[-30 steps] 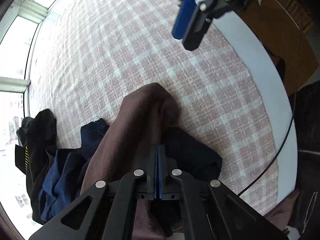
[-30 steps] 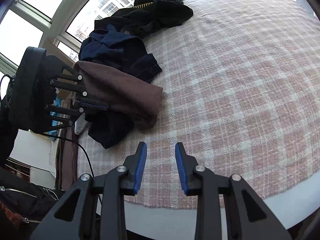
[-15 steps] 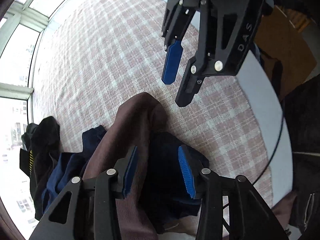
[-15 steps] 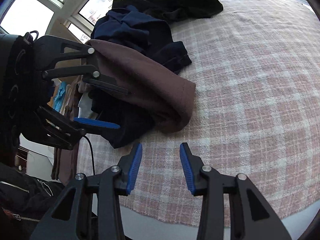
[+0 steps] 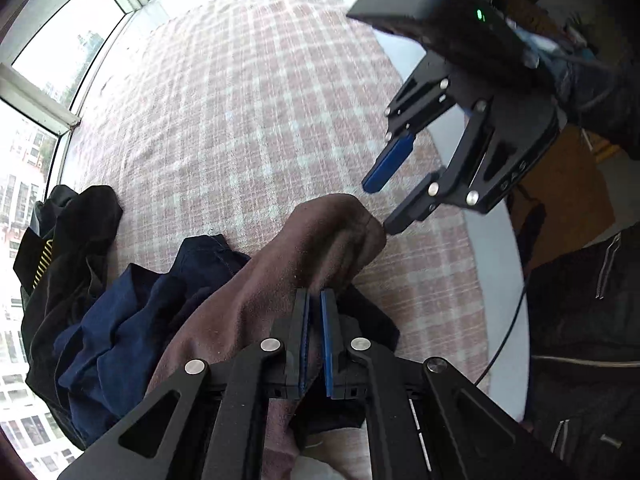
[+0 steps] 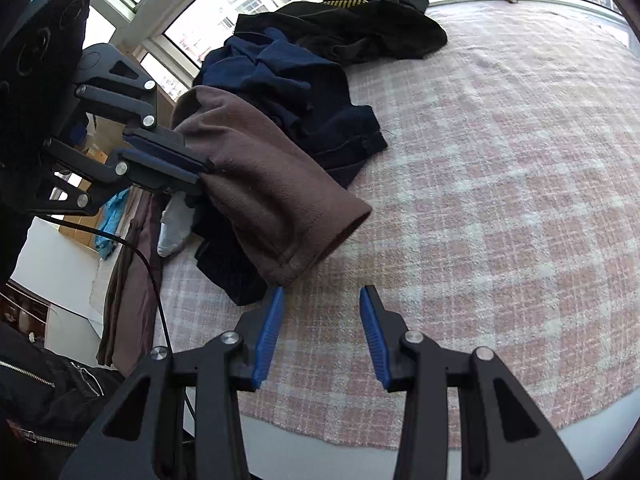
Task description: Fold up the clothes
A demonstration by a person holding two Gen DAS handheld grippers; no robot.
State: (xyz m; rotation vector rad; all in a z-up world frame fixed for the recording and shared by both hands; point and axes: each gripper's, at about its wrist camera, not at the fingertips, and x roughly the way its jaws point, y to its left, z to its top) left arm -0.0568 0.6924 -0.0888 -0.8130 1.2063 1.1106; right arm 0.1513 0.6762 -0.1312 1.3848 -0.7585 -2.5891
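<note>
A brown fleece garment lies over a pile of dark clothes on a pink checked blanket. My left gripper is shut on a fold of the brown fleece; in the right wrist view it pinches the fleece at its left side. My right gripper is open and empty, just in front of the fleece's cuff end, and in the left wrist view it hovers at that same end.
A navy garment and a black jacket with yellow stripes lie behind the fleece toward the windows. A black cable hangs off the bed's left edge. The blanket spreads wide to the right.
My left gripper opened half a second ago and has shut again on the brown fleece. My right gripper has moved closer to the fleece's cuff end, still open.
</note>
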